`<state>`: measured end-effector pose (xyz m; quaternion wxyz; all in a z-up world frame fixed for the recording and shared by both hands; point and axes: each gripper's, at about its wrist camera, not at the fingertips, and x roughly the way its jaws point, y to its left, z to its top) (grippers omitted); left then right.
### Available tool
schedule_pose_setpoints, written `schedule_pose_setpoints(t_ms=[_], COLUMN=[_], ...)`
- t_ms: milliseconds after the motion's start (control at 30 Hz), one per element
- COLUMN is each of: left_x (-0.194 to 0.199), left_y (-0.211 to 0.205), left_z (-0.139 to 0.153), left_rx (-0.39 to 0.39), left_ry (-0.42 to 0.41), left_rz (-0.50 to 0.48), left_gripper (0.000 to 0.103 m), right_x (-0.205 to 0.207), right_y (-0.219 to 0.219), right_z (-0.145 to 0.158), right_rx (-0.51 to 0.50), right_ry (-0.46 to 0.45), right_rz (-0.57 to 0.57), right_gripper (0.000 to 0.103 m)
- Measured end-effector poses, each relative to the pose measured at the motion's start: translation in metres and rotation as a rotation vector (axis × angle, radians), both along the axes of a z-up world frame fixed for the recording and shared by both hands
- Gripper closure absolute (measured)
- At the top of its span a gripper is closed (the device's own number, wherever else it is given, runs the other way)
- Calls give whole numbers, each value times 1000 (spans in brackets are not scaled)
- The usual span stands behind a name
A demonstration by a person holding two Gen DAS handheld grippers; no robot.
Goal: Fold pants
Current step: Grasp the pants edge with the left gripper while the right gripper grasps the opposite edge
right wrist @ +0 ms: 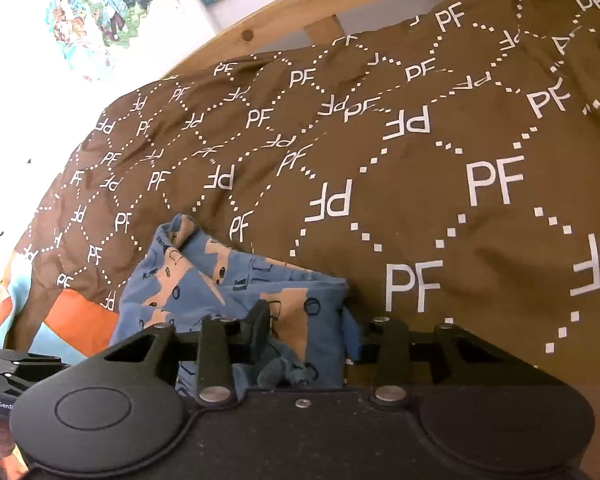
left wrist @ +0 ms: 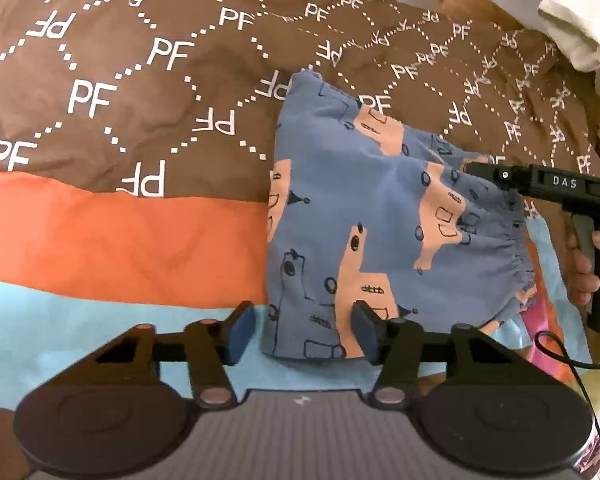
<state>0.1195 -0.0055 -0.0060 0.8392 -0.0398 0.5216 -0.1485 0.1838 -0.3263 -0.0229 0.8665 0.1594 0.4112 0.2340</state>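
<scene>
Fisheye bending warps both views, and the far corners fall into dark vignette. In the right wrist view the near part of the pants (right wrist: 236,292) is hidden behind the gripper body, and the right-hand finger of the right gripper (right wrist: 306,332) is masked by a fold of blue cloth, so I cannot tell whether its pads press the fabric or only flank it. At the left edge of that view a dark piece of the other tool is cut off.

The pants are blue with peach patches and dark line drawings; they lie folded on a bedspread (left wrist: 100,92) that is brown with white lettering, with orange and pale blue bands nearer. Their gathered waistband faces right in the left wrist view.

The left gripper (left wrist: 304,330) has its blue pads half spread around the near corner of the pants: the right pad lies against the cloth, the left pad stands just clear on the pale blue band. Bunched cloth sits between the right gripper's narrowed fingers.

Both tools tilt downward toward the bed. A person's hand (left wrist: 588,264) grips the right tool's handle at the right edge, only partly in view.
</scene>
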Motion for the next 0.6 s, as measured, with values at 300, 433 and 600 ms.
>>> schedule_pose_setpoints(t_ms=[300,433,600], left_x=[3,1,0], left_y=[-6,-7,-10], left_z=[6,6,6], left_rx=[13,21,39], left_ry=[33,28,23], left_rz=[-4,-5,-17], left_gripper=[78,80,83], right_x=[-4,-7,-10], right_y=[6,9,10], right_z=[3,5,7], right_rx=[-48,-75,-85], right_ry=[-22,-47,-61], right_rz=[5,15,19], right_gripper=[85,88,88])
